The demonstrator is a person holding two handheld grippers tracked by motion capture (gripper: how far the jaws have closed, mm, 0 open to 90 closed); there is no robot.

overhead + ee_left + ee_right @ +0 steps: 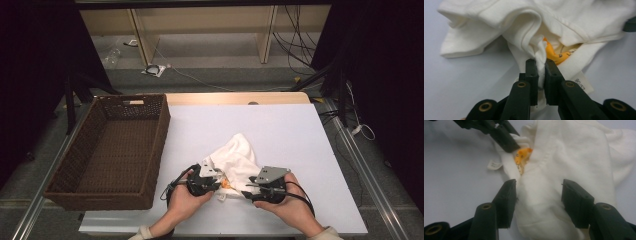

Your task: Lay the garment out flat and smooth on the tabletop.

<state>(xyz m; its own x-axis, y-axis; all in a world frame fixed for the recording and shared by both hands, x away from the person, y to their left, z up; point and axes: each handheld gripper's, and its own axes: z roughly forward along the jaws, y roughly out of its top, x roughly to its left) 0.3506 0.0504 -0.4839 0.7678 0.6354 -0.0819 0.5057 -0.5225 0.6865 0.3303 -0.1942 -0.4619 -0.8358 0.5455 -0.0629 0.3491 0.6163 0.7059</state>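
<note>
At the far left the basket (pixel 107 150) sits well apart from our work. On the near middle of the table (pixel 300 135) lies the crumpled white shirt (pixel 235 157). Our left gripper (pixel 540 68) is clamped on a thin twisted fold of it, beside the orange print (pixel 554 53). We judge that so small a pinch could slip free if we pull. Our right gripper (pixel 537 195) straddles a thick bunch with its jaws apart — closing there may catch several layers, so the shirt lifts in a lump.
</note>
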